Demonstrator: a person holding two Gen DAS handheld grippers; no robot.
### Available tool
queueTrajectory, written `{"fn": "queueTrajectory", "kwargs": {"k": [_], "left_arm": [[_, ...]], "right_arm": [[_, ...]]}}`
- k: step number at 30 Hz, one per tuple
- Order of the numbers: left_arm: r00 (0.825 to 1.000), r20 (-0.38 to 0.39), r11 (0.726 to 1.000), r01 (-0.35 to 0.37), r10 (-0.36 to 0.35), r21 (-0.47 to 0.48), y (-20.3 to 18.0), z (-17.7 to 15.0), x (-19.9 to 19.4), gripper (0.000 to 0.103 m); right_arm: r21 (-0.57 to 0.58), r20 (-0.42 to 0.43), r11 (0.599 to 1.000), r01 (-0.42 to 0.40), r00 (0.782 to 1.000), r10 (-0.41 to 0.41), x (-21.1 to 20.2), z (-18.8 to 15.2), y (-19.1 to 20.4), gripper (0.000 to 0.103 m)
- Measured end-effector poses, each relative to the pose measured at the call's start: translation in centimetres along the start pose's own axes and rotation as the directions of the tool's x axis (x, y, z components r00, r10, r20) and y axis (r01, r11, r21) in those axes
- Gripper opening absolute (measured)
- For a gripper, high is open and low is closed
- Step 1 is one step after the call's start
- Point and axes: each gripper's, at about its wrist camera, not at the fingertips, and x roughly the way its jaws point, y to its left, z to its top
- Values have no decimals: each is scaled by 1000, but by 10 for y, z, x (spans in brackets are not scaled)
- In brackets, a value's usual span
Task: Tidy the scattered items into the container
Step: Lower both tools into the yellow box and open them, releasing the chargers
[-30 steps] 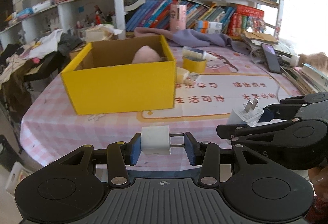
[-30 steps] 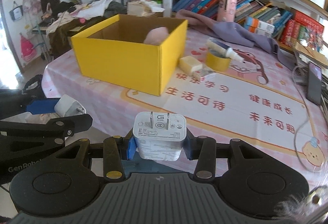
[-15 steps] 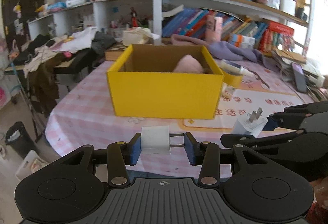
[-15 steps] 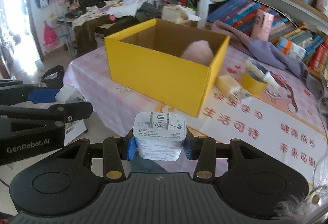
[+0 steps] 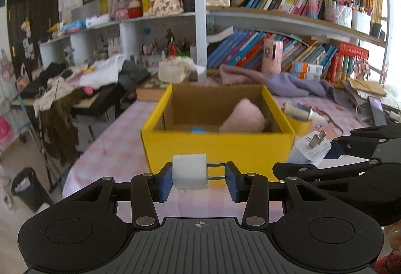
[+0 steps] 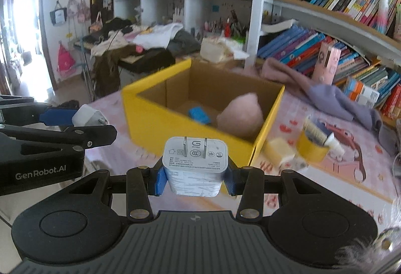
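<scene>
Left wrist view: your left gripper (image 5: 199, 175) pinched a small white plug adapter (image 5: 190, 171) sideways, the left pad against its body and the right pad against the tips of its two prongs. It was held in the air just short of the near wall of the yellow box (image 5: 218, 146), which stood open on the pink checked tablecloth (image 5: 110, 138). Inside the box lay a pink fuzzy lump (image 5: 242, 117) at the right and a small blue item (image 5: 199, 129) on the floor beside it. At the right edge your right gripper (image 5: 330, 147) showed from the side, holding a white charger (image 5: 309, 148) near the box's right front corner. Behind the box a yellow tape roll (image 5: 299, 124) carried a white tube (image 5: 298, 110) lying across it. Right wrist view: your right gripper (image 6: 195, 180) was clamped on the flanks of the white charger (image 6: 195, 164), prongs pointing up and away, printed face towards the camera. The yellow box (image 6: 200, 121) was ahead, motion-blurred, with the pink fuzzy lump (image 6: 240, 114) and the blue item (image 6: 199, 115) visible inside. To its right sat a pale yellow block (image 6: 279, 151), just beside the yellow tape roll (image 6: 312, 149). Your left gripper (image 6: 82, 121) came in at the left, gripping the small white plug adapter (image 6: 87, 117).
</scene>
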Motion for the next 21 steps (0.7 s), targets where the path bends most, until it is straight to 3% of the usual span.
{"fn": "queueTrajectory", "kwargs": {"k": [10,21], "left_arm": [[999,27,999,-31,30,39,2,38,42,42],[997,-57,993,-46,53,111,1,72,117,42]], "right_arm": [[-22,41,999,-23,999,24,34,42,-26,42],[-13,3,996,-86,996,86,119,117,-59,42]]}}
